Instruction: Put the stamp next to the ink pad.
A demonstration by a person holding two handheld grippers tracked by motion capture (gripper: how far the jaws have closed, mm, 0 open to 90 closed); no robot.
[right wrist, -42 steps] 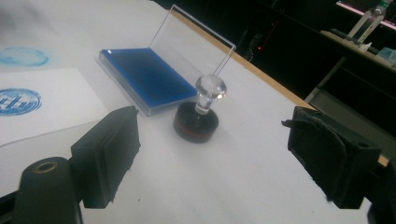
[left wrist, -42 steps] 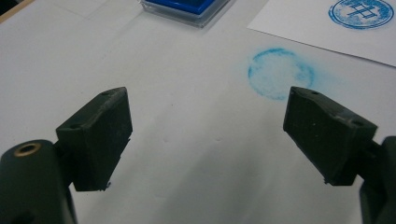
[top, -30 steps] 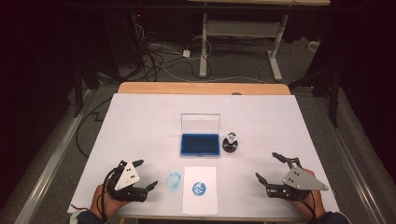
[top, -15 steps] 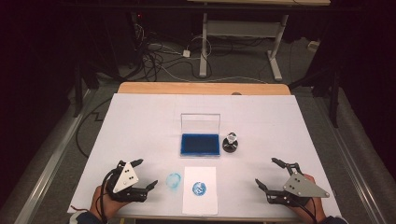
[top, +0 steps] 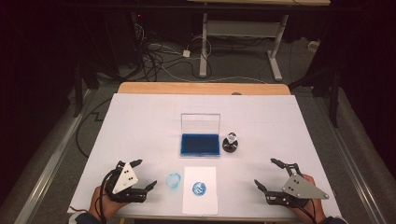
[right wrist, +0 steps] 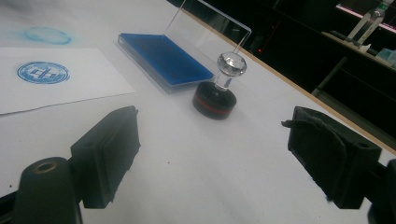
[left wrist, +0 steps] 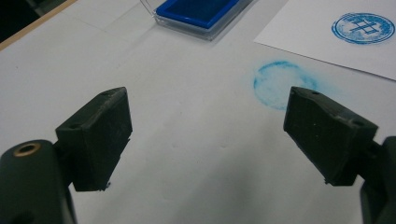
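Observation:
A blue ink pad lies in its case mid-table, its clear lid standing open behind it. Just right of it stands a round black stamp with a clear knob. A white sheet near the front edge carries a blue round stamp print. A faint blue ring smear marks the table cover left of the sheet. My left gripper rests open at the front left. My right gripper rests open at the front right, nothing between its jaws.
White paper covers the table, whose wooden far edge shows beyond it. Cables and a desk frame lie on the floor past the table.
My right gripper has drawn back toward the front edge and turned a little. The left gripper has barely moved.

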